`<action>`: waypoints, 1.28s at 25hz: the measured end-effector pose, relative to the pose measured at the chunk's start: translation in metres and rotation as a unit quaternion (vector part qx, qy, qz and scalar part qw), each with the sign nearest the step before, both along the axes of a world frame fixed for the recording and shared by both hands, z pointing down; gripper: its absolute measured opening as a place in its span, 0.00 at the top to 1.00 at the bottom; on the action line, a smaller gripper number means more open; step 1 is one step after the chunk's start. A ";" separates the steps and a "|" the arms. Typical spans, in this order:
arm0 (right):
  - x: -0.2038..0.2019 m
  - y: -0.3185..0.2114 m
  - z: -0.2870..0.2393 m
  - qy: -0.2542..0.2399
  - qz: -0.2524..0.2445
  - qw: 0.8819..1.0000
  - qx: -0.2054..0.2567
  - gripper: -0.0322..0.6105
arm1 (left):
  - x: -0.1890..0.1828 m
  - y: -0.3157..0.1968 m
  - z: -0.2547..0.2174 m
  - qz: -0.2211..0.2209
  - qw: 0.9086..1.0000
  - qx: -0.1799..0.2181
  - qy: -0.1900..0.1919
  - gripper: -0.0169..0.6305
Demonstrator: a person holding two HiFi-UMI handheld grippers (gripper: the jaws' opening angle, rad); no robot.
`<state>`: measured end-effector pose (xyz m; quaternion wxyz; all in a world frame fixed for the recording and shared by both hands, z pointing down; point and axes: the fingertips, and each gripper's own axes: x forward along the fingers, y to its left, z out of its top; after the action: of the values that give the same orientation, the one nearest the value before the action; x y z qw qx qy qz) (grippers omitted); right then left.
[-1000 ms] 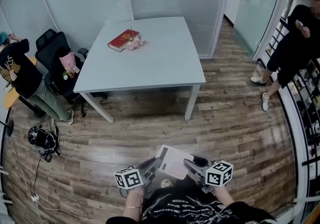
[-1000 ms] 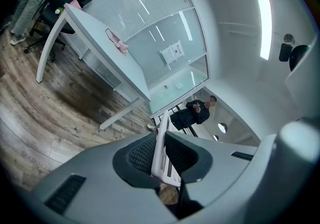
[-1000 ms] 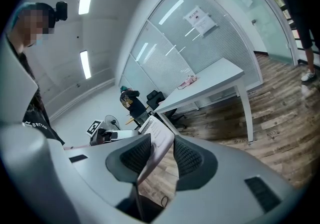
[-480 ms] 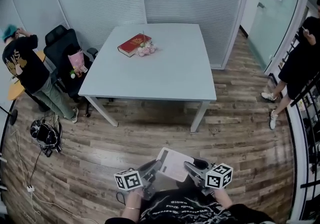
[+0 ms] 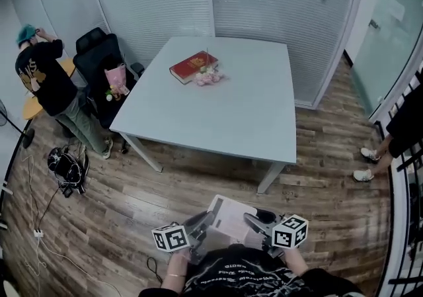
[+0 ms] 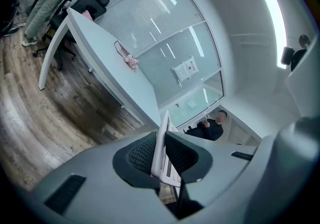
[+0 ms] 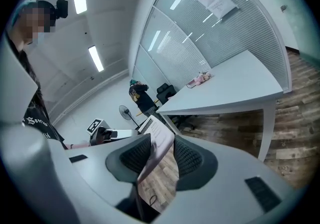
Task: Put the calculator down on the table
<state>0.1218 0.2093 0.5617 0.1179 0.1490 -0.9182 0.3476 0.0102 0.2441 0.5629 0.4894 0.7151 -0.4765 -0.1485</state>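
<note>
Calculator (image 5: pixel 230 216) gripped by left tongs (image 6: pixel 161 154), right tongs (image 7: pixel 159 155)

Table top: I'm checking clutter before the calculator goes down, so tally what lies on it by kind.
Red book: 1
Pink flower bunch: 1
Total on the table: 2

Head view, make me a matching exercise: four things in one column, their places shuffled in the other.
1 calculator
2 red book
3 black bag
4 office chair

A lying on the floor
B on the table, beside pink flowers
C held in the air, short of the table
D standing at the table's left side

Pairs: 1-C, 2-B, 3-A, 4-D
</note>
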 end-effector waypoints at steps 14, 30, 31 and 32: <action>0.011 -0.085 0.004 0.013 -0.024 1.000 -0.003 0.72 | 0.012 -0.079 0.009 -0.028 0.999 -0.012 0.013 0.87; -0.006 -0.149 0.019 0.025 0.035 0.999 -0.016 0.72 | -0.005 -0.154 0.028 0.031 0.999 -0.027 0.032 0.87; -0.010 -0.157 0.019 0.026 0.041 0.999 -0.016 0.72 | -0.009 -0.164 0.027 0.038 0.998 -0.026 0.031 0.87; -0.014 -0.167 0.018 0.027 0.048 0.998 -0.016 0.72 | -0.014 -0.175 0.026 0.044 0.998 -0.024 0.029 0.87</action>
<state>0.1080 0.0425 0.5800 0.1286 0.2002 -0.9008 0.3633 -0.0042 0.0686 0.5893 0.5260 0.7188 -0.4337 -0.1362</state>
